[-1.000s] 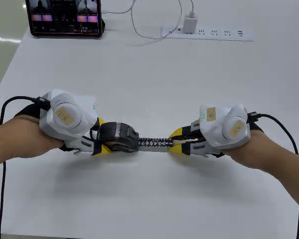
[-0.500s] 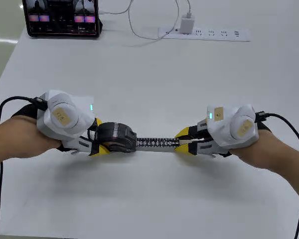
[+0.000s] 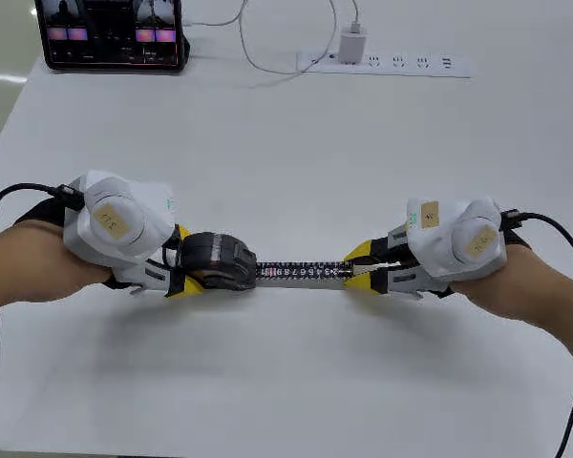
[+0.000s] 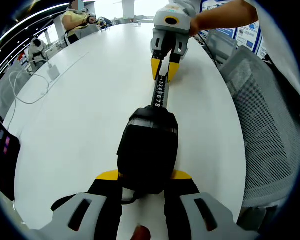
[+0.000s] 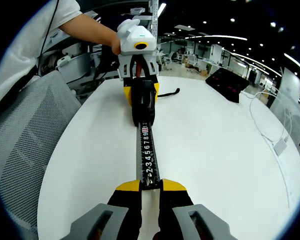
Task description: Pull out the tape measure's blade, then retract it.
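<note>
Tape measure (image 3: 218,261): one, case clamped in left gripper (image 3: 184,276); its one blade (image 3: 301,272) pinched at the tip by right gripper (image 3: 361,267), toward table (image 3: 286,143) front edge.

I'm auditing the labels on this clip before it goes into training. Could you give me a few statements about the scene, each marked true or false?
1. The left gripper is shut on the tape measure's case. True.
2. The right gripper clamps the end of the blade. True.
3. The blade is fully wound into the case. False: a numbered stretch of it spans the gap between the two grippers.
4. The tablet lies between the grippers. False: it stands at the far left of the table.
5. The power strip has nothing plugged in. False: a white charger sits in its left end.
</note>
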Motion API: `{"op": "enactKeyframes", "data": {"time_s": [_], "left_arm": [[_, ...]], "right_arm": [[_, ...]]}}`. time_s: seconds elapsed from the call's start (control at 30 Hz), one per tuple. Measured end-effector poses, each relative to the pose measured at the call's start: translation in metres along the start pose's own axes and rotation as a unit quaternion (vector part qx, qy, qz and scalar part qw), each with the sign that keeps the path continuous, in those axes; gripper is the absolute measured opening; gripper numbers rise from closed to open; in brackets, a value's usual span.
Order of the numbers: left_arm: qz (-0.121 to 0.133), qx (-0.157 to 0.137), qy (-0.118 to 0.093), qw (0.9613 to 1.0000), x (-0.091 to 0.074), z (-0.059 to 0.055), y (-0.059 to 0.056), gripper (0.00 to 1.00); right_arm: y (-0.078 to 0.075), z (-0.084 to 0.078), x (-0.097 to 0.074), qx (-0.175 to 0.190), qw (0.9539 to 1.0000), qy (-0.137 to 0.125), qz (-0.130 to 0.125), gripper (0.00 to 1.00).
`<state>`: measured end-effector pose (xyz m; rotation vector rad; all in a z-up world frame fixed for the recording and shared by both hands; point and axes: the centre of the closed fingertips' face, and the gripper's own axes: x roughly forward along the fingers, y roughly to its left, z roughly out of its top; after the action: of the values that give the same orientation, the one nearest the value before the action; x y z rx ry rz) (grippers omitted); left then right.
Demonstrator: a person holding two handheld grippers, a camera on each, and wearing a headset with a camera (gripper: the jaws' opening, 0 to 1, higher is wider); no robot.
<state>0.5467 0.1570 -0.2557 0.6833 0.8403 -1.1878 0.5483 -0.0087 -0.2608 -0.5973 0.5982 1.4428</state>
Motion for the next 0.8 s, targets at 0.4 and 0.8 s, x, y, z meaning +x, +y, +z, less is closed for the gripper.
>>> {"op": "enactKeyframes", "data": {"time_s": [0.4,0.8], "left_arm": [[0.0,0.0,-0.001,1.0,0.0,0.0,0.0,0.27],[0.0,0.001,0.0,1.0,0.001,0.0,0.001,0.27]], "right_arm": [[-0.001,-0.009,-0.008,0.001,1.0,0.008,-0.002,0.07],[0.0,-0.014,-0.018,0.003,0.9998,0.016,-0.006,0.07]]}}
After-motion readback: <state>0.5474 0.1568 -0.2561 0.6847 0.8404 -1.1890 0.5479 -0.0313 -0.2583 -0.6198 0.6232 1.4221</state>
